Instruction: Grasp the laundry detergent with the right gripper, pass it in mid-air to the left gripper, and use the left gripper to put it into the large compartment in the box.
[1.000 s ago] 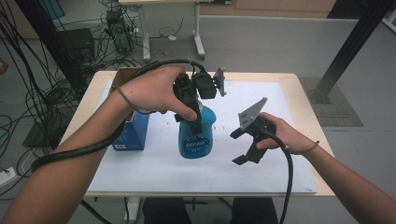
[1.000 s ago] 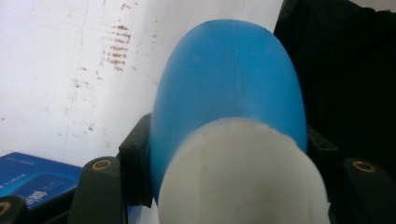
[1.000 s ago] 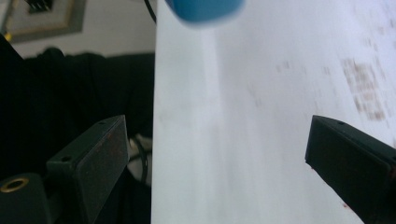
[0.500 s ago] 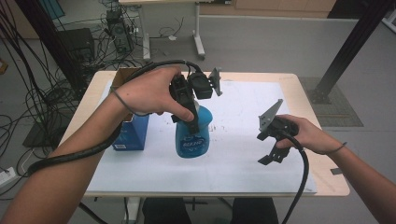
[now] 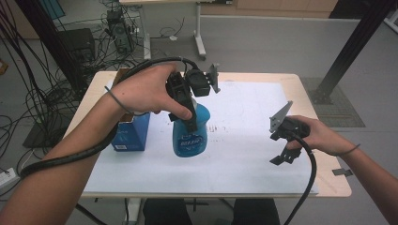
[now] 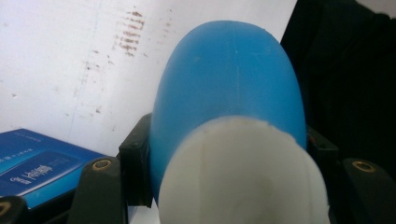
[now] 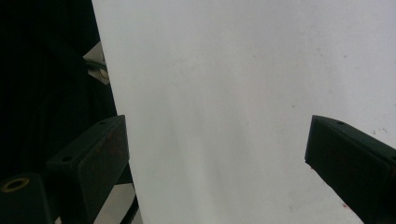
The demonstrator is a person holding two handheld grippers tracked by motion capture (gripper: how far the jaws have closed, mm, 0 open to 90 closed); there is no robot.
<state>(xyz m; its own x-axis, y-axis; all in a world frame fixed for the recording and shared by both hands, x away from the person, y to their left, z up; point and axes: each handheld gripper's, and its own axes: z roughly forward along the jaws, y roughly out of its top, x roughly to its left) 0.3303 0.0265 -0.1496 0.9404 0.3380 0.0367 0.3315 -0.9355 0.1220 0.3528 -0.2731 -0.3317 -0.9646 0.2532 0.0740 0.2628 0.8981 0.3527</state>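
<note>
Two jaws of the left gripper [image 5: 190, 123] are clamped on the blue bottle [image 5: 190, 136], one black pad on each flank just under its white cap [image 6: 243, 177], so the load hangs straight below the tool and off the sheet [image 5: 244, 140]. In the left gripper view the body swells out ahead of the pads, and that shoulder is probably what keeps it from sliding through. I judge the step in hand to be carrying or setting down the bottle, and it would go best with the grip kept firm and the tool pointing down, since a tilt could let the smooth plastic pivot between the pads. To the gripper's left, close by, sits a blue box [image 5: 132, 133]; a descent should come straight down on bare sheet, clear of it. Whether the base is level I cannot tell, so lower slowly and release only once it rests flat. Well off to the right, the right gripper [image 5: 281, 145] hangs low over the sheet with jaws wide apart and nothing between them. It could steady the body if the bottle rocks on landing.
</note>
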